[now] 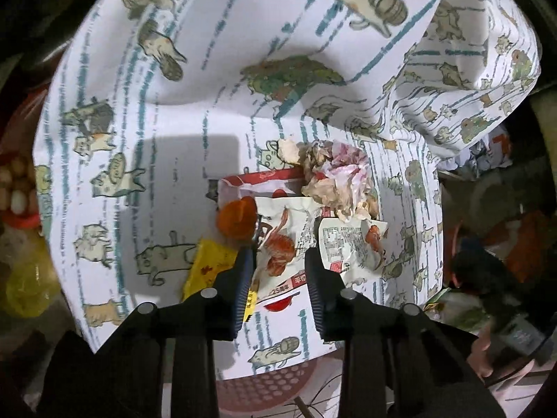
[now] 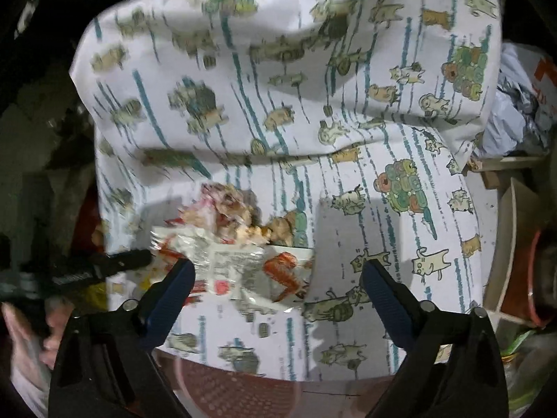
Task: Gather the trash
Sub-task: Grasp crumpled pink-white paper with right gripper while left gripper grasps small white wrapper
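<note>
Spread over everything, a cat-print cloth (image 1: 167,160), draped across what seems a pink perforated stool (image 1: 278,386) peeking out at the near edge. Heaped toward the near middle of the cloth, the trash: a white-and-red snack wrapper (image 1: 289,237) printed with shrimp, a second torn wrapper (image 1: 348,244) touching it on the right, a crumpled tissue wad (image 1: 334,181) resting on the far side of the pile, a yellow packet (image 1: 209,268) at the left, and an orange cap (image 1: 236,219) beside that. Left tongs (image 1: 278,275) narrowed, straddling the near end of the shrimp wrapper but not visibly pinching it (a gap shows on the right). Right tongs (image 2: 278,275) spread wide, hovering over the same wrapper (image 2: 243,268), holding nothing. Judging by this, the picking-up step, with no item lifted yet. Next move probably: close the left jaws fully on the wrapper's edge, taking care not to snag the cloth beneath.
</note>
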A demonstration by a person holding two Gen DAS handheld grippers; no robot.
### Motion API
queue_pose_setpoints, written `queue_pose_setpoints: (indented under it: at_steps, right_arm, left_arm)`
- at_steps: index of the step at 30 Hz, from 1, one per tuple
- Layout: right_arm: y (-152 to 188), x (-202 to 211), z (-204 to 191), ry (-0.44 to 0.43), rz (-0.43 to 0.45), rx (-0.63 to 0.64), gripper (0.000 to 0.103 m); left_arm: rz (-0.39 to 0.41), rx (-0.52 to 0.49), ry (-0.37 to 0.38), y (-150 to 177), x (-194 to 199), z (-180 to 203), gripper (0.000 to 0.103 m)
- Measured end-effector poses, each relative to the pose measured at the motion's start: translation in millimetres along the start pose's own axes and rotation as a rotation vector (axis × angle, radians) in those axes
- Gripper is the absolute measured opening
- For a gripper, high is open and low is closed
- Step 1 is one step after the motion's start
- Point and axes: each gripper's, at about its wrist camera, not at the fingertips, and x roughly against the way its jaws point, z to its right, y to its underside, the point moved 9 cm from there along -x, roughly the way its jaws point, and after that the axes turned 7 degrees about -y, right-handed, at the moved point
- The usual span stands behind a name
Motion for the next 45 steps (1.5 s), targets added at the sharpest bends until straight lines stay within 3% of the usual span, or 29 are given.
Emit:
queue_pose_setpoints:
  at_steps: [6,8,9,10,13,17,19,22,26,27,29,30,31,36,41,45]
  right_arm:
    - [22.1,-43.2,-19.5,-0.023,-0.133,0.068,0.093]
    - [25.1,-48.4,-22.0,-0.005,-0.15,0.088,0.09]
    - [24.5,-49.3,-22.8,-0.002,-0.153,0.093,0.088]
    - [22.5,-48.8,-23.8,-0.006,-0.149,0.094,0.088]
    - [8.5,-40.1,-25.0,-0.031,-0.1,0.064,0.085]
    - [-15.4,-29.3,-25.7,-0.13,-0.018,-0.054,0.082]
    - [-26.1,-30.6,-24.5,-0.181,0.007,-0.134,0.069]
    - [-40.3,-43.1,-28.0,-0.249,0.039,-0.238,0.059]
    - [-47.5,-63.4,-35.3,-0.254,0.038,-0.265,0.051]
    - [-47.3,-68.7,-38.0,-0.246,0.028,-0.256,0.043]
    - [-49.2,-78.6,-42.3,-0.219,0.011,-0.239,0.039]
    - [-49.7,-83.4,-42.9,-0.201,0.004,-0.233,0.037]
    - [-49.6,-87.1,-43.3,-0.189,-0.001,-0.229,0.03]
    - [-48.8,-86.3,-47.3,-0.217,0.004,-0.215,0.006]
    - [-54.4,-55.1,-49.0,-0.228,0.076,-0.154,0.004]
    - [-59.1,-28.6,-42.8,-0.229,0.143,-0.12,0.004]
  left_arm:
    - [-0.038,0.014,-0.036,3.1,-19.4,2.2,0.028]
    - [-0.05,0.035,-0.029,5.7,-22.8,2.3,0.019]
    - [-0.055,0.041,-0.023,6.8,-23.4,3.0,0.008]
    - [-0.057,0.045,-0.016,7.3,-23.1,3.6,0.001]
    - [-0.043,0.037,-0.003,6.8,-15.7,6.5,0.0]
    - [-0.003,0.018,0.001,8.5,3.3,6.3,0.0]
    - [0.009,0.009,0.003,8.4,9.7,7.1,0.0]
    - [0.023,0.002,-0.024,6.2,13.9,3.4,0.0]
    - [0.026,0.004,-0.036,2.1,13.8,-5.7,0.0]
    - [0.029,0.005,-0.043,0.6,13.9,-8.4,0.001]
    - [0.026,0.008,-0.077,-0.5,14.2,-16.7,0.019]
    - [0.027,0.012,-0.085,-1.7,14.0,-19.1,0.033]
    - [0.029,0.02,-0.092,-3.2,14.2,-22.3,0.04]
    - [-0.008,0.036,-0.054,-2.3,6.6,-23.5,0.044]
    - [-0.028,0.009,0.017,0.9,-2.3,-6.2,0.047]
    - [-0.004,0.002,0.011,-4.1,-6.1,3.5,0.056]
